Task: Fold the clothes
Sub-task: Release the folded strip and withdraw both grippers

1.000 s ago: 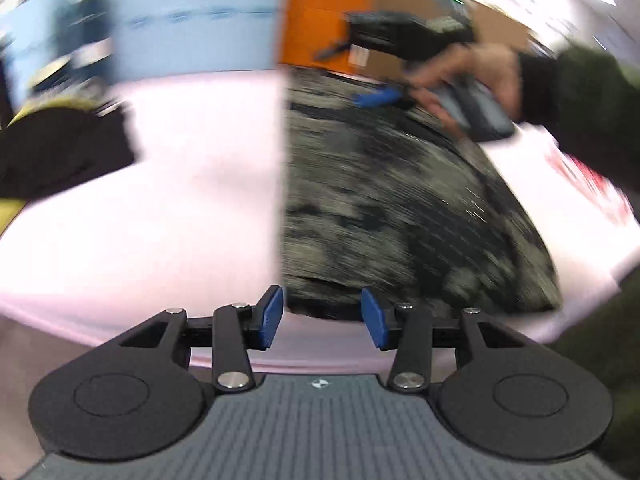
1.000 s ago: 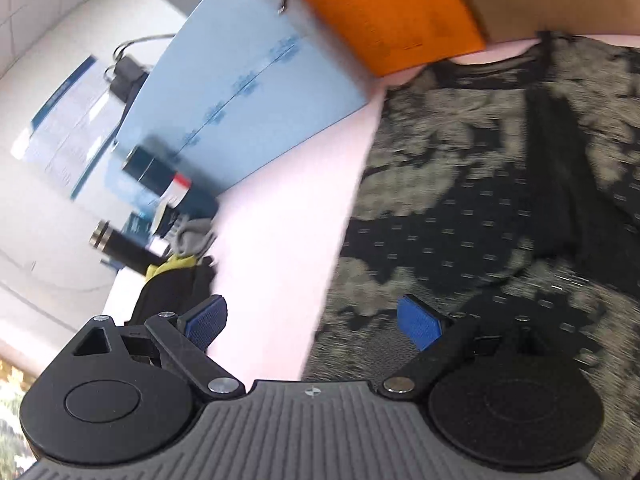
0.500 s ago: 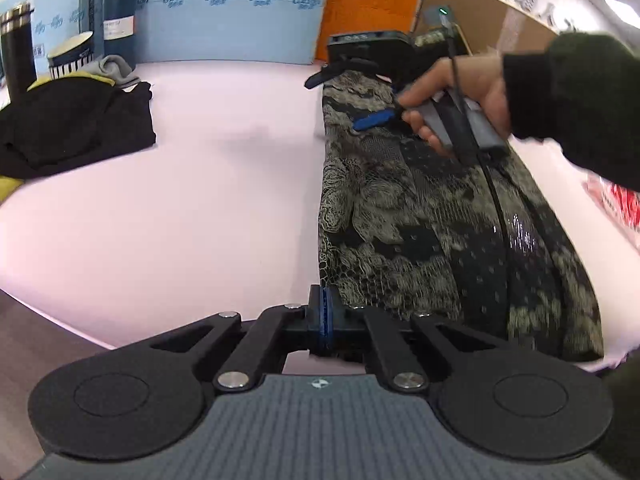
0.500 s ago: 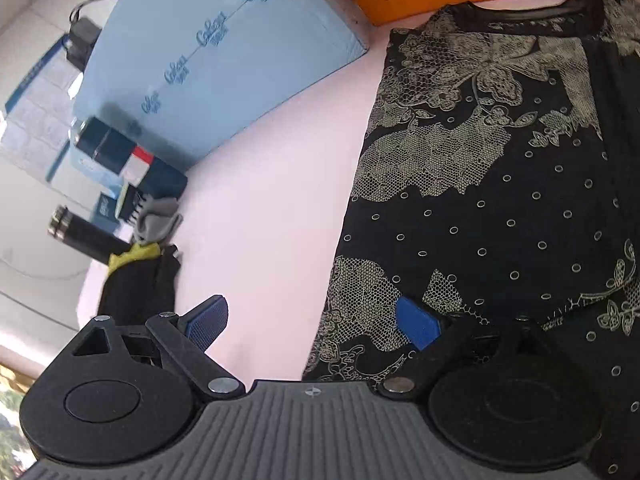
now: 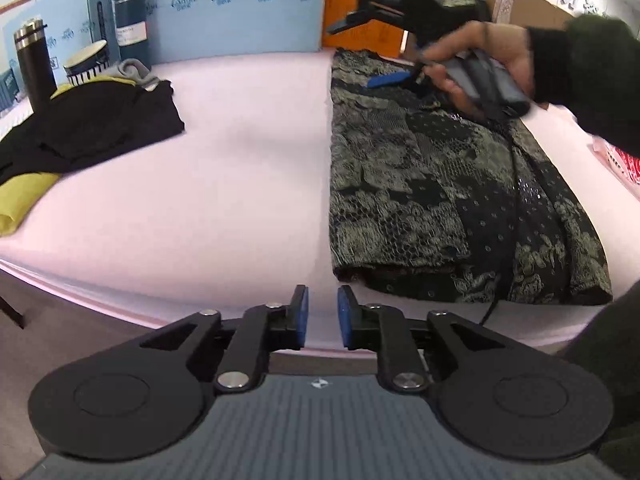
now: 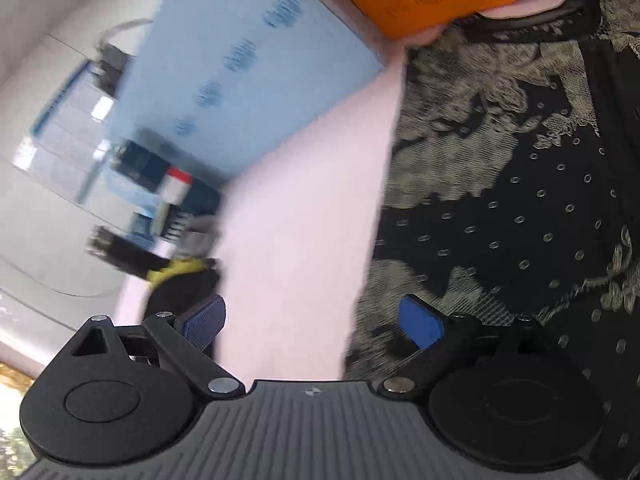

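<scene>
Pale pink padding covers the table (image 5: 240, 184) you are working at, with blue foam boards (image 5: 240, 12) and an orange panel (image 5: 368, 0) standing along its far edge. Starting at nine o'clock in the left wrist view, a heap of black and yellow clothes (image 5: 92, 120) lies well apart from your work, with a steel flask (image 5: 34, 64) and a striped cup (image 5: 86, 64) behind it. At six o'clock your left gripper (image 5: 322, 316) hovers over the near table edge; its jaws are opening, only a narrow gap shows between the blue pads, and nothing is in them. Just beyond it, toward one o'clock, the black lace-patterned garment (image 5: 440, 200) lies folded lengthwise into a long strip running away from you, its near hem just short of the pads. At two o'clock your right hand (image 5: 480, 64) carries the right gripper (image 6: 312, 320) low over the collar end; in its own blurred view the jaws stand wide and empty, one pad over bare table, the other over the garment's left edge. The risk, as I judge it, is uneven pinching: if the left jaws close before they reach the hem, you lift only the top layer or nothing, and the lengthwise fold slides open. The trailing black cable (image 5: 504, 240) lying across the cloth could also snag and drag it askew.
</scene>
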The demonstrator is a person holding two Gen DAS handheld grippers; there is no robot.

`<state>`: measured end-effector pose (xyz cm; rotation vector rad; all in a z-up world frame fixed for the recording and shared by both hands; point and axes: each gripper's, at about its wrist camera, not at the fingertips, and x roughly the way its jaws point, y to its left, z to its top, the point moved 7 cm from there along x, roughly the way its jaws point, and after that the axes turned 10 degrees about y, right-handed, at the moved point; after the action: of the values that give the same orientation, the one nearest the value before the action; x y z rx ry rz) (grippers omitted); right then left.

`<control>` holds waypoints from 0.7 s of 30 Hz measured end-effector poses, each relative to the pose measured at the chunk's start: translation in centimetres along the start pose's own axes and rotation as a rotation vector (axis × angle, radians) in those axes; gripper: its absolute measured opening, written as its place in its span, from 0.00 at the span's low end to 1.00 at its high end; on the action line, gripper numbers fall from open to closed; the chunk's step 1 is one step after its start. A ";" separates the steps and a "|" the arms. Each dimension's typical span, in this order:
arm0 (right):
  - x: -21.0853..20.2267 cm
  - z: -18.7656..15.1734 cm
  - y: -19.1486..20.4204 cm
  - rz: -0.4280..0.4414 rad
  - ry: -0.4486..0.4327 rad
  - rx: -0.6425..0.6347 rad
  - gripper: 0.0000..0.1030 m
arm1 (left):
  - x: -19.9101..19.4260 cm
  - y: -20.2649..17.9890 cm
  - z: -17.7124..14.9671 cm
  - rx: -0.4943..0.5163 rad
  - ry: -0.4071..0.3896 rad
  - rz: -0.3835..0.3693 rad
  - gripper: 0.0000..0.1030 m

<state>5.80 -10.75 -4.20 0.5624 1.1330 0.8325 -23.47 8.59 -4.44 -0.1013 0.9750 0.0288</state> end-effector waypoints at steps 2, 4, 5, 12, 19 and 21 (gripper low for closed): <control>-1.2 -2.7 0.9 0.052 0.037 -0.009 0.92 | 0.2 0.1 1.0 0.001 -0.014 0.010 0.29; -1.7 -6.0 1.2 0.094 0.121 0.013 0.94 | 0.6 0.0 2.0 0.010 -0.022 0.025 0.41; -1.7 -7.8 0.8 0.102 0.182 0.051 0.95 | 0.8 -0.1 2.5 0.019 -0.023 0.036 0.44; -9.1 -13.8 0.2 0.259 0.151 0.127 0.95 | 2.8 -0.3 4.3 0.063 0.063 0.195 0.57; -19.8 -15.2 -4.0 -0.090 -0.145 -0.061 0.99 | 4.2 0.1 5.0 -0.016 0.139 0.261 0.64; -20.4 -16.8 -5.4 -0.088 -0.122 -0.029 0.99 | 4.5 0.2 4.9 -0.033 0.152 0.264 0.65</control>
<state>-12.28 -30.69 -2.73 0.5287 1.0255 0.7276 -16.93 9.15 -5.44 -0.0046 1.1353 0.2835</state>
